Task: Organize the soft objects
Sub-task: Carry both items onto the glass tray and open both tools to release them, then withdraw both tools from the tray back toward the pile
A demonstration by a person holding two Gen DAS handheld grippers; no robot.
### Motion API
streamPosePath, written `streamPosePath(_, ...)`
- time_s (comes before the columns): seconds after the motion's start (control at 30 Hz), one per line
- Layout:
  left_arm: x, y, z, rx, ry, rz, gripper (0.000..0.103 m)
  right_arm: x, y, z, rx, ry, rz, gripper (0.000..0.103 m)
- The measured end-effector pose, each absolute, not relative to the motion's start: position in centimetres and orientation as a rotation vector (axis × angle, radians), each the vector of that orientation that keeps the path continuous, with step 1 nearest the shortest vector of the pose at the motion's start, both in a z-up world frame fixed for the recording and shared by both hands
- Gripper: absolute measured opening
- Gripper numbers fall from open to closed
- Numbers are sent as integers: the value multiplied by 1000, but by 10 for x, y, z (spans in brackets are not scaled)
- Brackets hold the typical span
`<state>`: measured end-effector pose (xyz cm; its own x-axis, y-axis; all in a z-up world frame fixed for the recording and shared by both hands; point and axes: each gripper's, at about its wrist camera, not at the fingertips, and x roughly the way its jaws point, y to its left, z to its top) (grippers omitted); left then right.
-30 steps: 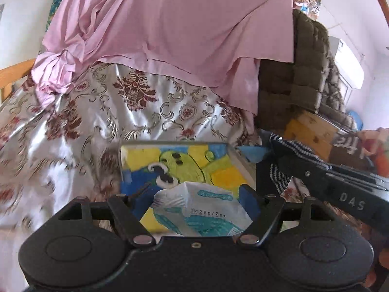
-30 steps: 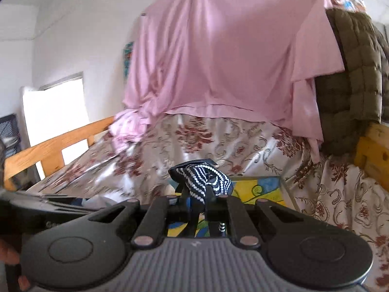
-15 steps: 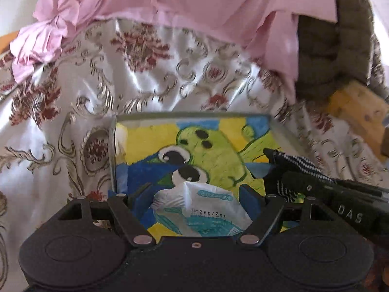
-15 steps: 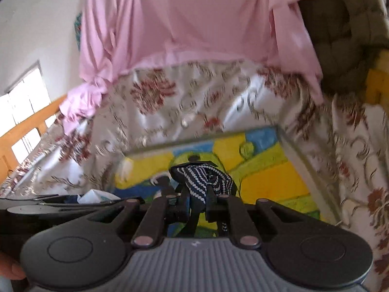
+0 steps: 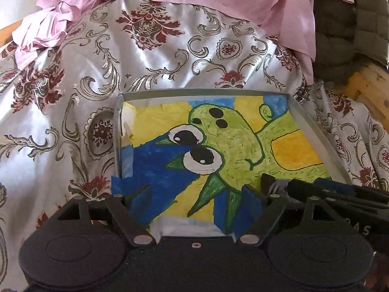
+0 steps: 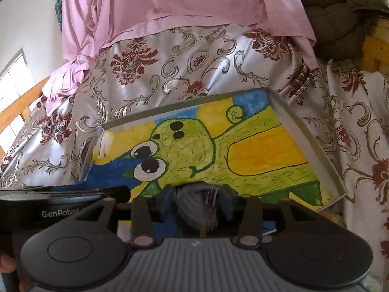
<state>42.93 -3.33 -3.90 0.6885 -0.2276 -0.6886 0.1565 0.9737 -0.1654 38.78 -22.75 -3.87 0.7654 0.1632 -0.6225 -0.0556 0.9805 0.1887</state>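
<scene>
The left gripper (image 5: 194, 194) is hovering over the near part of the tray (image 5: 316, 131), and its two blue-padded fingers (image 5: 138, 199) are standing wide apart with nothing between them. Just below them, at the near edge of the tray, the white packet (image 5: 187, 226) is lying on the painted floor, mostly hidden by the gripper body.

The right gripper (image 6: 198, 202) is sitting over the near side of the same tray (image 6: 304, 131). Its fingers are parted a little, and the striped dark cloth (image 6: 197, 209) is between them. The cloth is blurred, so I cannot tell if the pads are really pressing it or if it is only loose there.

The tray is resting on the flowered satin bedcover (image 6: 194, 60), and its bottom is showing a green cartoon face on yellow and blue. A pink sheet (image 6: 182, 0) is hanging over the far part of the bedcover.
</scene>
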Motion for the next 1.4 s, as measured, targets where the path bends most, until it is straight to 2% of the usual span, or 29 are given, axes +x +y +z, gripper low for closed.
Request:
streamPosePath(0.13,419,-32,-30,-92,762,-198,88,381,-237,-29,178,666,101,70)
streamPosePath(0.3,391,-30,-4,-89,672,-170,100,354,-252,-9,184,597,72,84)
streamPosePath(0.6,314,-30,51,-70,484,-172,102,276,-265,44,169,397,32,103)
streamPosePath(0.97,214,-38,88,-28,303,-153,102,165,-265,63,149,254,-19,103)
streamPosePath(1.4,123,-35,73,-1,243,-151,102,67,-262,49,135,226,-113,103)
